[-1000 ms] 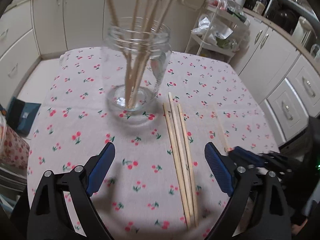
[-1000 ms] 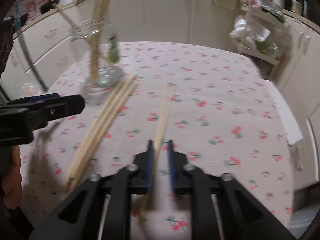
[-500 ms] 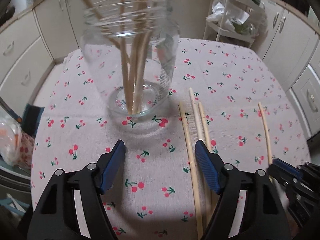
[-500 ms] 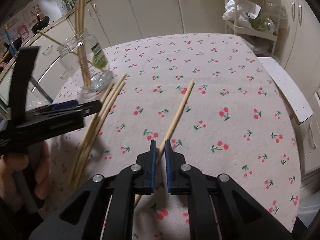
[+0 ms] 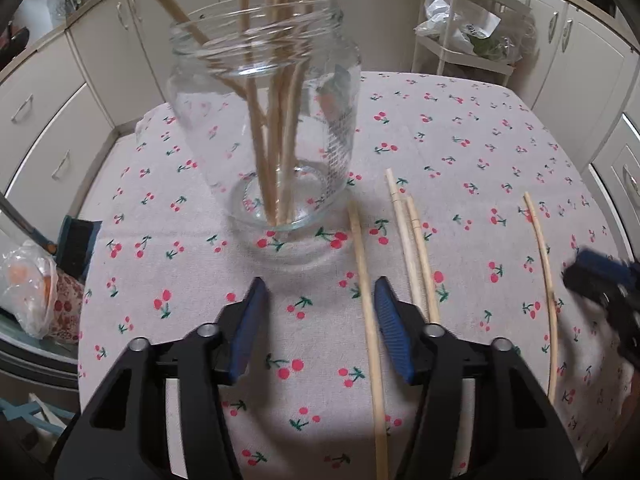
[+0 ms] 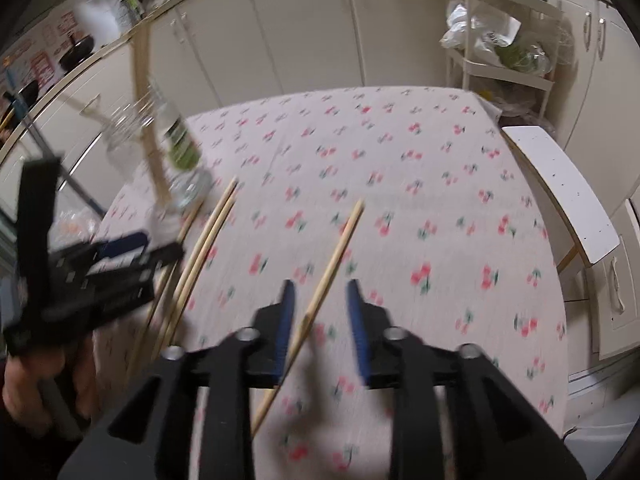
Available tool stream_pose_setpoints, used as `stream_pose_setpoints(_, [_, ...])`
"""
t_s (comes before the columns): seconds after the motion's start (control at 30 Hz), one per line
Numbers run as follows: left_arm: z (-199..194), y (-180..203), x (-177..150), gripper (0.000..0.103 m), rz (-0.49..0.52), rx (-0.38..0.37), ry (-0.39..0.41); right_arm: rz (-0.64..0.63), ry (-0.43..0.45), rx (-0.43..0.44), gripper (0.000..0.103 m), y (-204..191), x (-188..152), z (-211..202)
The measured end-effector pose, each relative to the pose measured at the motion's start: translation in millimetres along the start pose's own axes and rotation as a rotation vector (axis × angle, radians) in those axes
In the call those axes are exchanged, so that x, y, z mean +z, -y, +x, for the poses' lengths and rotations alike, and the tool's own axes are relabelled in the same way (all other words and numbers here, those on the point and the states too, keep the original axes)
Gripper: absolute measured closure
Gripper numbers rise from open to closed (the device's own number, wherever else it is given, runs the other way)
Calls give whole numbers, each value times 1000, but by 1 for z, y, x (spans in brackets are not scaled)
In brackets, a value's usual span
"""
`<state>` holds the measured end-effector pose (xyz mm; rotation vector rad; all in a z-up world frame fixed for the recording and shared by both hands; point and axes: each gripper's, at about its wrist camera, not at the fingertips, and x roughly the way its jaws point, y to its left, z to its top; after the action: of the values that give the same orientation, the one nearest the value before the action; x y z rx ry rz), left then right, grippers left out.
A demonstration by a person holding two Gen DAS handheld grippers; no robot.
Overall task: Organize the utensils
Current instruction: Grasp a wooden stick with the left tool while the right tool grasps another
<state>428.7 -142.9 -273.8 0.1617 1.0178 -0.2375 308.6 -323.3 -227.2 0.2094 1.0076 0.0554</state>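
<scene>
No text can be read in either view. The glass jar (image 5: 264, 128) carries a label (image 5: 340, 148) with rows of small dark print seen through the glass from behind, too fine and distorted to make out; in the right wrist view the same label (image 6: 182, 146) shows only as a green and white blur. Red and white posters (image 6: 44, 62) on the far wall are likewise too blurred to read.

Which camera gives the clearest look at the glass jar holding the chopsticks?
The left wrist view: the glass jar stands close, sharp and central, chopsticks leaning inside. In the right wrist view the same jar is small, blurred and far left.
</scene>
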Motion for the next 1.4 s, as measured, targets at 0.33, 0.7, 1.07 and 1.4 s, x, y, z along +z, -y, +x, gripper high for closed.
stream_pose_setpoints(0.33, [-6,7,-4,98,59,-82,-39,-94,-23,-35,93,-13,6,20])
stream_pose_setpoints(0.7, [8,3,17,62,24,-75,-27,-73,-33,-35,77,-5,14,29])
stream_pose_setpoints(1.07, [1,-22,4,98,-24,-197,-25,-126,-65,62,97,-16,12,23])
stream_pose_setpoints(1.4, [0,-34,10,80,-20,-173,-51,-160,-80,35,79,-18,15,32])
